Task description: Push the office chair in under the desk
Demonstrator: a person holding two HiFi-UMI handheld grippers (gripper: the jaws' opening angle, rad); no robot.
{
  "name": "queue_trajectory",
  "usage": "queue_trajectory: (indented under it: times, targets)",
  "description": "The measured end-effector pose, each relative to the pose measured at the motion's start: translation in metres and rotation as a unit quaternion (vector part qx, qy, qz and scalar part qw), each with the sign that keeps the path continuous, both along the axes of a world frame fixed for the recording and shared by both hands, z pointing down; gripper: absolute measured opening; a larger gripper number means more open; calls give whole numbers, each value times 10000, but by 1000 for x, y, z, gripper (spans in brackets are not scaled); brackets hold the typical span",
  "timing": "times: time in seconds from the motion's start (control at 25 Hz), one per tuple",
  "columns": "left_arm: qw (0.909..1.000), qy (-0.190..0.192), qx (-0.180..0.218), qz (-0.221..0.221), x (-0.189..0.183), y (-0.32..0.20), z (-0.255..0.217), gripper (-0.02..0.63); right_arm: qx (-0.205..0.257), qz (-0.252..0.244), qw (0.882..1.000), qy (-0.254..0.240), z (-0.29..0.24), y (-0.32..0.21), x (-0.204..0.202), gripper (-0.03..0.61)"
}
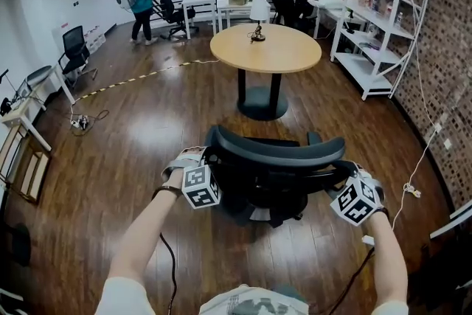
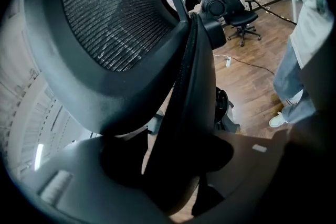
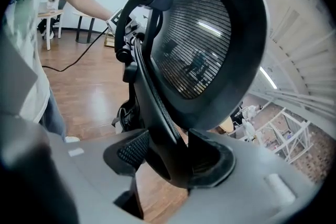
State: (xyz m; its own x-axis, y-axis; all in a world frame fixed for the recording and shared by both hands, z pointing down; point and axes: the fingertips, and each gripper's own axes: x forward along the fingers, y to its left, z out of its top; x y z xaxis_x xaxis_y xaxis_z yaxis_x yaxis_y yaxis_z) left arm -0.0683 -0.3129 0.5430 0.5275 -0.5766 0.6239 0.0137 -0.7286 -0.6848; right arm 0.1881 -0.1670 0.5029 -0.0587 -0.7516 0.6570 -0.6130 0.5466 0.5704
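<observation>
Standing on the wooden floor (image 1: 110,158), the office chair (image 1: 273,153) is the nearest thing to the camera, with its backrest turned toward the person. Just beyond the chair is a round tabletop (image 1: 284,52), and the chair's seat is not under it. The left gripper (image 1: 210,158) has its jaws clenched on the chair's left backrest edge. The right gripper (image 1: 341,173) has its jaws grasping the chair's right backrest edge. Well beyond the chair, a small lamp (image 1: 259,15) stands on that tabletop.

Ahead of the chair (image 1: 276,158) I read bare floor (image 1: 199,111) up to the table (image 1: 291,55) — open passage. The pedestal (image 1: 263,101) blocks the centre line. Shelf (image 1: 376,26) closes the right side; a striped strip (image 1: 140,77) crosses the floor at left.
</observation>
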Motion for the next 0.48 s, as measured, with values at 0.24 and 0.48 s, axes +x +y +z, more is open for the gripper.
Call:
queue_trajectory:
  times: [0.24,0.48]
  targets:
    - [10000,-45,30,72,14,-26,-5,258,23,55,9999,-86,-5,-19,10,230]
    - [9999,-33,37,87,33,-54,-10,256,139,-14,9998,-168,-10,-47,28,233]
